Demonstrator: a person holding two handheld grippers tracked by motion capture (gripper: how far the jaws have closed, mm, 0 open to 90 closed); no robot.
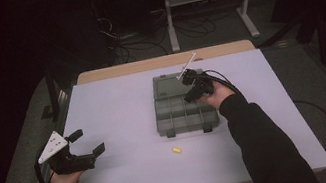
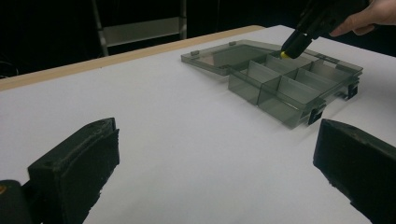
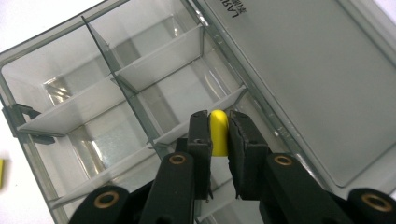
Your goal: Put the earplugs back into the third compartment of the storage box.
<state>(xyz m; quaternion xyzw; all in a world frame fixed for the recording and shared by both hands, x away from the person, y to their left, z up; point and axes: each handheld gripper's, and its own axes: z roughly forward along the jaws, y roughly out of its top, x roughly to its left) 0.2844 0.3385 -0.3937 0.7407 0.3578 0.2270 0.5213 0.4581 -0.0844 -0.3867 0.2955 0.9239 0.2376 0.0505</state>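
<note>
My right gripper (image 3: 219,135) has its fingers (image 3: 200,140) clamped on a little yellow piece (image 3: 218,133), hanging just over a compartment of the open grey organizer box (image 1: 186,113). Left gripper (image 1: 89,141) sits spread wide, holding nothing, at the worktop (image 1: 118,109) edge. Another yellow piece (image 1: 177,150) lies just in front of the box.
</note>
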